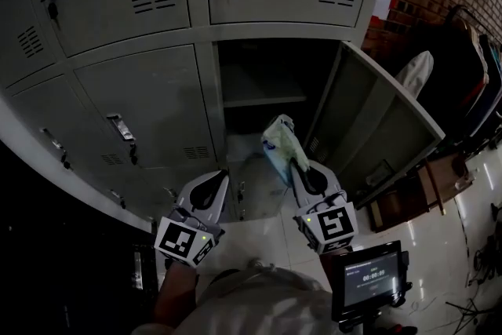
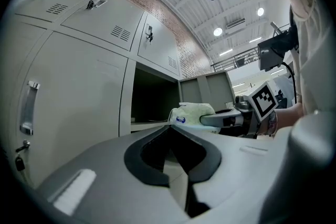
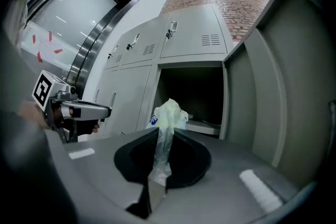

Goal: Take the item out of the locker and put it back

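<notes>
Right tongs [image 1: 298, 162] clamped shut on a pale plastic bag [image 1: 279, 139] before the open locker [image 1: 263, 96]; left tongs [image 1: 221, 178] closed, empty, alongside, clear of the bag.

We find the open compartment [image 1: 271, 63] free at its mouth, with room above and below the shelf [image 1: 263, 100]. Its door [image 1: 376, 129] stands swung out at the right and bounds that side. The closed door [image 1: 149, 106] at the left blocks entry there. The bag [image 1: 279, 142], pinched in the right gripper [image 1: 296, 161], hangs before the lower opening — the left gripper [image 1: 222, 178] sits beside it, apart.
</notes>
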A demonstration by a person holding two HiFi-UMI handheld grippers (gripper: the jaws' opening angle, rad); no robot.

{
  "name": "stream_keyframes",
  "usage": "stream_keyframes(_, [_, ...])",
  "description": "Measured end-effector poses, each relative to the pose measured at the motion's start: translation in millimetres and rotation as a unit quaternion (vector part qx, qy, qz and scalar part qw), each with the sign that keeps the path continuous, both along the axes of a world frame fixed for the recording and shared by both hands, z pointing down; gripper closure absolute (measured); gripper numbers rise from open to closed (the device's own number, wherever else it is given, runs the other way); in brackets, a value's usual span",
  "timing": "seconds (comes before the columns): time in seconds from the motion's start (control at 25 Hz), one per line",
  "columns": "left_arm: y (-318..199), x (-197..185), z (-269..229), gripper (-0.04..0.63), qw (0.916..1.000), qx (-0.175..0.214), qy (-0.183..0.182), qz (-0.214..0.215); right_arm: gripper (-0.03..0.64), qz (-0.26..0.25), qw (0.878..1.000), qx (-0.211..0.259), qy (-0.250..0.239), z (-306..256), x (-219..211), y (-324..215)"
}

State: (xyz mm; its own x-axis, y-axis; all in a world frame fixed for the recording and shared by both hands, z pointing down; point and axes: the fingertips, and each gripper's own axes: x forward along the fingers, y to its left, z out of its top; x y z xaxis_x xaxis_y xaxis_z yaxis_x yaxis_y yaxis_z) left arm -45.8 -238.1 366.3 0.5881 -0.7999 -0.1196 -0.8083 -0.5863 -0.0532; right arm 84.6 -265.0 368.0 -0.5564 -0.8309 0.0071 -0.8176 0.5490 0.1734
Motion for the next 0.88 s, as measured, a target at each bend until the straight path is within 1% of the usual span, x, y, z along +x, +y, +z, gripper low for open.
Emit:
stream_keyframes(0.12, [-13.1,2.2,0.3,0.595,1.0000,-0.007,-0.001,0.003,0.617,-0.002,1.000,0.001,0.000,-2.8,-3.7,-13.8])
stream_keyframes(0.24, [-24.9,4.7,1.4,0.595,0.9998,-0.010,-0.007,0.016,0.617,0.002,1.000,0.005,0.005,-7.2,-5.7,-26.5])
stream_keyframes(0.4, [-35.4,2.6,-2.2,0.595,0.9995,-0.009,-0.008,0.029,0.617,0.013,1.000,0.008,0.005,-14.3,-9.5,-35.5])
stream_keyframes(0.52, [-40.4,0.7,-6.1,0.595,0.9992,-0.006,-0.008,0.039,0.617,0.032,0.999,0.018,0.004,-21.5,-9.8,-49.2])
stream_keyframes(0.68, [-42.5,-2.0,-3.0,0.595,0.9986,-0.011,-0.012,0.051,0.617,0.062,0.997,0.033,0.012,-34.0,-11.0,-79.3])
stream_keyframes(0.88, [-50.8,-5.0,-0.6,0.595,0.9982,-0.014,-0.010,0.058,0.615,0.087,0.995,0.045,0.027,-49.3,-18.5,-133.9])
